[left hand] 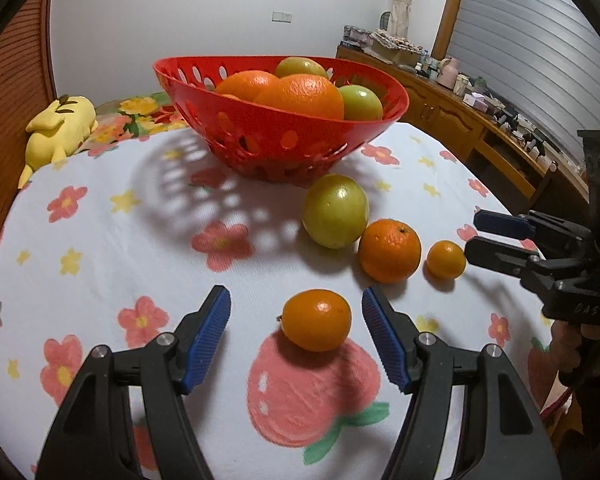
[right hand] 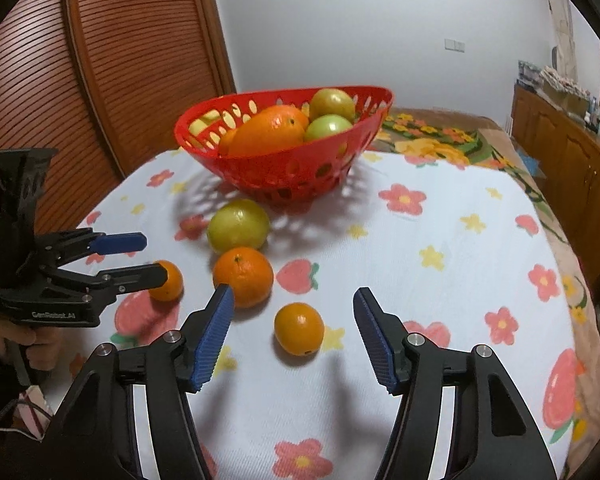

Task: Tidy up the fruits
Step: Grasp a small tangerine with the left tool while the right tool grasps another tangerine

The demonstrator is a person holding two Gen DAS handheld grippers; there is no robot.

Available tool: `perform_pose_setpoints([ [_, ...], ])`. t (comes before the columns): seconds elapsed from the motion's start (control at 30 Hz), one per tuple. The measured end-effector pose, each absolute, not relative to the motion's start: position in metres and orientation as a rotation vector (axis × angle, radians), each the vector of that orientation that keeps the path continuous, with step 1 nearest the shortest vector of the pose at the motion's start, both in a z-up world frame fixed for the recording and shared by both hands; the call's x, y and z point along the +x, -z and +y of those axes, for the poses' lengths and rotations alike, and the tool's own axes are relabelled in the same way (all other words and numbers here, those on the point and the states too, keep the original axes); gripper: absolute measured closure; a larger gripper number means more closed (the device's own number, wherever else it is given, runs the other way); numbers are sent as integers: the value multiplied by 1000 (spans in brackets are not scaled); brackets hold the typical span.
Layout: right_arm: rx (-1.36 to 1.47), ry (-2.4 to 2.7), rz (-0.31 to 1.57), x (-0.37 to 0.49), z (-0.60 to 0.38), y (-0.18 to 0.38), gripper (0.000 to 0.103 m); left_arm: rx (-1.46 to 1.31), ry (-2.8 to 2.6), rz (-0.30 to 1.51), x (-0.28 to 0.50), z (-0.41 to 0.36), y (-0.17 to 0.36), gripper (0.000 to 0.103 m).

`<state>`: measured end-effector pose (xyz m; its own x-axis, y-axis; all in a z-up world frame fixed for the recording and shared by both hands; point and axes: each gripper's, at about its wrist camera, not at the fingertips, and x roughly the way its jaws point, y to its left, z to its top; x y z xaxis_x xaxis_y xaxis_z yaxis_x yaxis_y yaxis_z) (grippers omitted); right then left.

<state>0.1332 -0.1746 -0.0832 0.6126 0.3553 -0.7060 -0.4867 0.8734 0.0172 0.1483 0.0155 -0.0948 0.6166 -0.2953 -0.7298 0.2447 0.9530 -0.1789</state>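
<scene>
White wall and a slatted wooden door back a table [left hand: 100, 240] spread with a cloth printed in red flowers, yellow stars and strawberries. Upper centre of the left wrist view holds a red basket [left hand: 260, 144] with slotted sides; inside it lie two oranges [left hand: 300, 94] and at least two green fruits [left hand: 360, 102]. A yellow plush [left hand: 58, 128] rests at the far left edge, and a wooden sideboard [left hand: 460, 120] crowded with small items runs along the upper right.

Four fruits sit loose on the cloth in front of the basket. A green fruit [left hand: 335, 211] is just below the basket, and a mandarin [left hand: 389, 251] sits right beside it, seemingly touching. Lower right of that is a small orange fruit [left hand: 446, 259], a short way apart. Another small orange [left hand: 317, 319] lies at lower centre on a printed strawberry.

The left gripper [left hand: 296, 320] has its blue pads spread to either side of that lower orange, with clear gaps on both sides, so nothing is pinched. In the right wrist view, the right gripper [right hand: 294, 320] likewise stands spread around the small orange fruit [right hand: 299, 329], its pads apart from the skin. From the left view the right gripper [left hand: 470, 236] enters at the right edge, fingertips just beside that fruit; a hand [right hand: 28, 344] holds the left tool's grip at lower left.
</scene>
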Motion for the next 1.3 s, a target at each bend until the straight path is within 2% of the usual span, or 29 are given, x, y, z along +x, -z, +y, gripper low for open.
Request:
perform_pose_setpoints([
  [0.27,-174,-473,794,135,-176,98,45,-75,323,871,148,12,104,38],
  [0.4,-167,-462,814,139,-178,105,49,-75,337,882,149,10,108,46],
  [0.5,-163,-469,823,141,-178,108,54,-78,350,886,149,8,109,50],
  [0.57,-151,-496,832,141,-177,110,65,-74,350,886,149,7,109,53],
  [0.6,-148,-504,836,141,-177,111,66,-71,349,886,149,7,110,55],
  [0.7,-154,-492,834,142,-175,111,66,-57,337,886,148,5,110,59],
  [1.23,-143,-498,841,143,-176,112,73,-57,328,887,150,6,110,59],
  [1.3,-145,-499,840,143,-176,112,73,-59,332,887,150,6,110,64],
])
